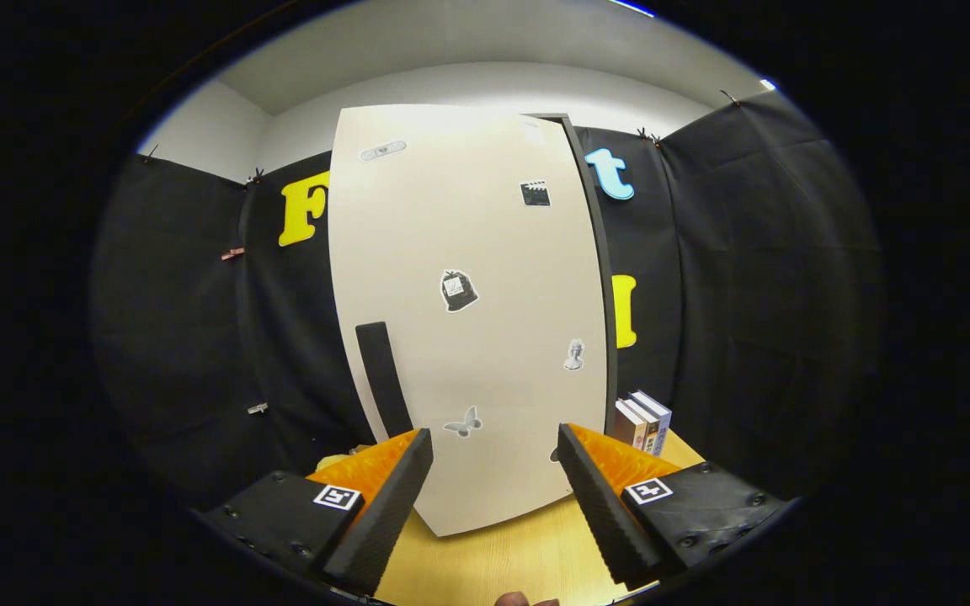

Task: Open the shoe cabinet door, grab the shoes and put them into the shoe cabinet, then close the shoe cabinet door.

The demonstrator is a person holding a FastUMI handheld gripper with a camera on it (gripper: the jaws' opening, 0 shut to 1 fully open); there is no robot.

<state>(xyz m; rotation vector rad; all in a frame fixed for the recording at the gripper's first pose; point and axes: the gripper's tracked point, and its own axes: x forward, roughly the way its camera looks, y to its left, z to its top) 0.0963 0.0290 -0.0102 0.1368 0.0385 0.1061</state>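
Gripper [493,480] level, aimed straight at the cabinet; fingers [384,513] spread wide, holding nothing. A fingertip [523,599] of the person shows below them. Table [502,555] under the fingers. Cabinet [468,320] stands upright on the table just ahead, long axis vertical, door [485,252] shut and facing the gripper. Handle [382,379], a vertical bar, sits low near the door's left edge, beyond the left finger. Stickers [457,291] scattered on the door. Books [643,421] upright beside the cabinet's right side, near the table's far edge.

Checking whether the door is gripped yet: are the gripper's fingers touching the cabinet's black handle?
Apart. In the gripper view the open gripper has nothing between its fingers; the black handle sits on the cabinet door beyond the left fingertip, gap visible.
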